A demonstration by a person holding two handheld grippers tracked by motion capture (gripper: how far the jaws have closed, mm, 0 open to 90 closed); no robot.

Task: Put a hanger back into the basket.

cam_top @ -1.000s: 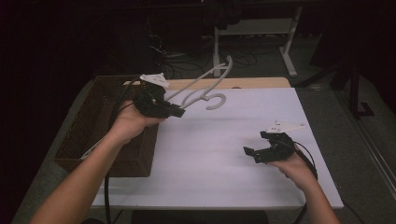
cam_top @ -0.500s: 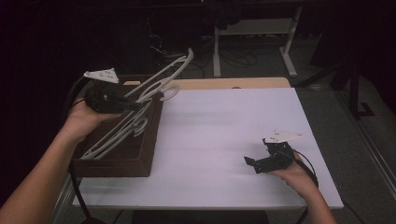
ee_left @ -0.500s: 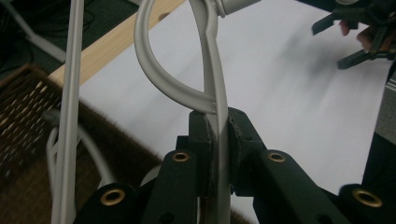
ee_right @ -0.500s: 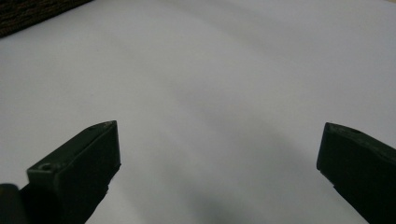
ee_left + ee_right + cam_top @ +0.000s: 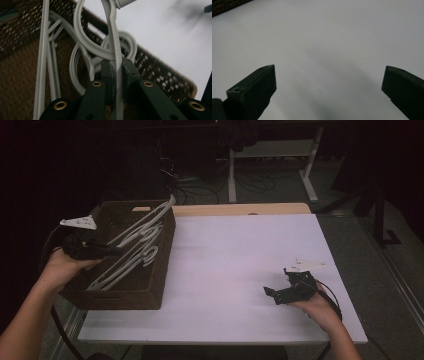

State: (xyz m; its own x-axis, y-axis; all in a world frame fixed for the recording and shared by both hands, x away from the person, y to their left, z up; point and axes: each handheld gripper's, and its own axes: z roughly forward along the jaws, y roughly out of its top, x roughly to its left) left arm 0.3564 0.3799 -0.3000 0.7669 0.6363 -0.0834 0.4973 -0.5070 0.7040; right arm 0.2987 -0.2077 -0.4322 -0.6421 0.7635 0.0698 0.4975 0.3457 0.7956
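L gripper (image 5: 116, 71) jaws clamped on white hanger (image 5: 113, 32) stem, over wicker basket (image 5: 160, 72) near its rim; more hangers (image 5: 51, 62) inside. White table (image 5: 160, 27) beyond.

Held hanger (image 5: 113, 37) cut off by frame's top and bottom edges.

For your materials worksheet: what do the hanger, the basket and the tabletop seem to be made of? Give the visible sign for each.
Hanger: probably plastic, pale grey, smooth with a slight sheen and moulded rounded curves.
Basket: woven fibre, perhaps wicker or rattan, dark brown and matte; the checked weave shows on its walls.
Tabletop: smooth white matte surface, maybe laminate, with a wood-coloured strip at its far edge.
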